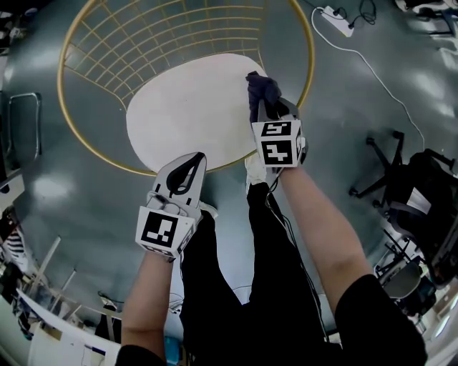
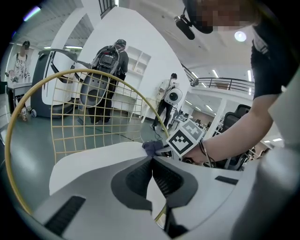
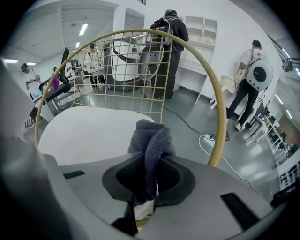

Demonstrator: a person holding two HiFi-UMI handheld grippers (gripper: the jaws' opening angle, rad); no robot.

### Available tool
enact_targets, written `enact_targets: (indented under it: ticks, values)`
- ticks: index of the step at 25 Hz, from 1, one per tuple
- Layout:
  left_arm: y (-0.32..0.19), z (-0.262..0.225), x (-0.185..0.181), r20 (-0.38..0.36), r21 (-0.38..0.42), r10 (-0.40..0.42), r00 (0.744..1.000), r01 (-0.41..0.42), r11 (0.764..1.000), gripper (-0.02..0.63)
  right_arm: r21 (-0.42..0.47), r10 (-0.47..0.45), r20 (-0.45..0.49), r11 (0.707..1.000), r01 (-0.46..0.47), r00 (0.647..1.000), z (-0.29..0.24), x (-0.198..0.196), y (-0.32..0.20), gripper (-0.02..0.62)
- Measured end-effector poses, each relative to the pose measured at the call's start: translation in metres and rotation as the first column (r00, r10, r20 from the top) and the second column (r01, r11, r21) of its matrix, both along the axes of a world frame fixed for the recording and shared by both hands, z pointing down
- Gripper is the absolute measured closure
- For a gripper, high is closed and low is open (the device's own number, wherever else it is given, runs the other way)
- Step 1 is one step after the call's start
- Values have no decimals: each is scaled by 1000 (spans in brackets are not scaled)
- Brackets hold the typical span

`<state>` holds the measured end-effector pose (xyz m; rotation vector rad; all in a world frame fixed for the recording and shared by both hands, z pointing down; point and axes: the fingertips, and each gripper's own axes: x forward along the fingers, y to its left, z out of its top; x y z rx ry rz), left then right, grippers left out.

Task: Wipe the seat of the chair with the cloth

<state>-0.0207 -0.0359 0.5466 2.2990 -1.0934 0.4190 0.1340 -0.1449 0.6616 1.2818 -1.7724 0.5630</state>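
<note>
The chair has a round white seat (image 1: 193,107) inside a gold wire frame (image 1: 100,43). A dark blue-grey cloth (image 1: 261,89) hangs bunched in my right gripper (image 1: 266,106), which is shut on it at the seat's right edge. In the right gripper view the cloth (image 3: 152,145) stands up between the jaws, over the white seat (image 3: 89,133). My left gripper (image 1: 192,163) is shut with nothing in it, at the seat's near edge. In the left gripper view its jaws (image 2: 152,161) meet over the seat (image 2: 103,157), and the cloth (image 2: 151,147) shows beyond them.
A white power strip (image 1: 335,20) with its cable lies on the grey floor at the upper right. Black office chairs (image 1: 401,179) stand at the right. The person's legs (image 1: 236,271) are just below the seat. People (image 3: 171,42) stand in the room behind the chair.
</note>
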Motion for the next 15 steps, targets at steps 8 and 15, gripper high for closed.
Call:
enact_targets:
  ticks: [8,15]
  values:
    - [0,-5,11,6,5,5,1000,-5,1000,589,14,-2,-87,1000,3,996,-5,22,1,535]
    - [7,-3,14,7,0,-4,1000,4,1000,589,25,-4,-80,1000,6,997,-6,30,4,537]
